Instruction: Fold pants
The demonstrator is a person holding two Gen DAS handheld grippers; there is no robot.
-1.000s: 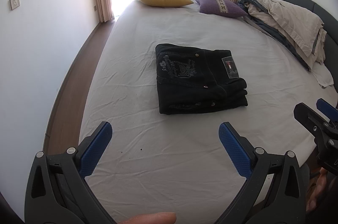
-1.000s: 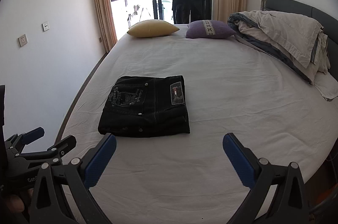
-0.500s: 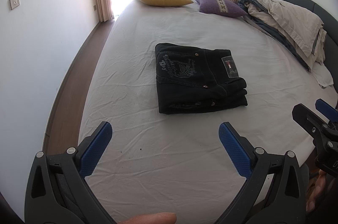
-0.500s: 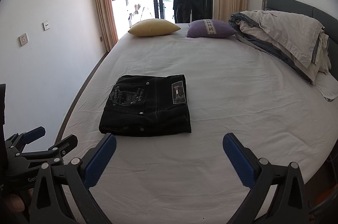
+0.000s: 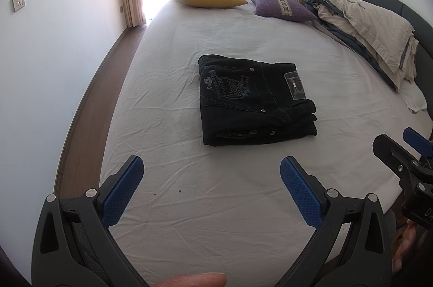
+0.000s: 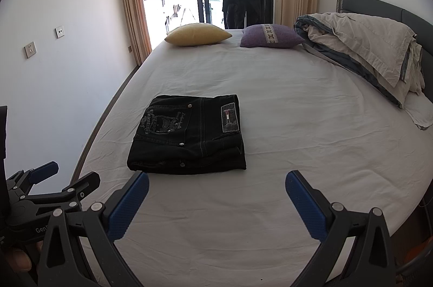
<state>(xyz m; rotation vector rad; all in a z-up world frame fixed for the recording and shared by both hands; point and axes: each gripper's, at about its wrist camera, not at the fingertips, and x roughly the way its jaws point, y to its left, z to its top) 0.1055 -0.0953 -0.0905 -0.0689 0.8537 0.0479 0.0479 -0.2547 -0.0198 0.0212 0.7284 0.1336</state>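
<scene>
Black pants (image 5: 254,100) lie folded into a compact rectangle on the white bed sheet, back pocket print and label facing up; they also show in the right wrist view (image 6: 189,135). My left gripper (image 5: 211,176) is open and empty, held above the sheet well short of the pants. My right gripper (image 6: 216,187) is open and empty, just in front of the pants' near edge. The right gripper shows at the right edge of the left wrist view (image 5: 400,160), and the left gripper at the lower left of the right wrist view (image 6: 54,184).
A yellow pillow (image 6: 197,34) and a purple pillow (image 6: 270,36) lie at the far end of the bed. A crumpled duvet (image 6: 365,43) is piled along the right side by the headboard. The wall and floor strip (image 5: 89,108) run along the left.
Both grippers have drifted very slightly; the views shift a little. The pants lie unmoved and both grippers stay open.
</scene>
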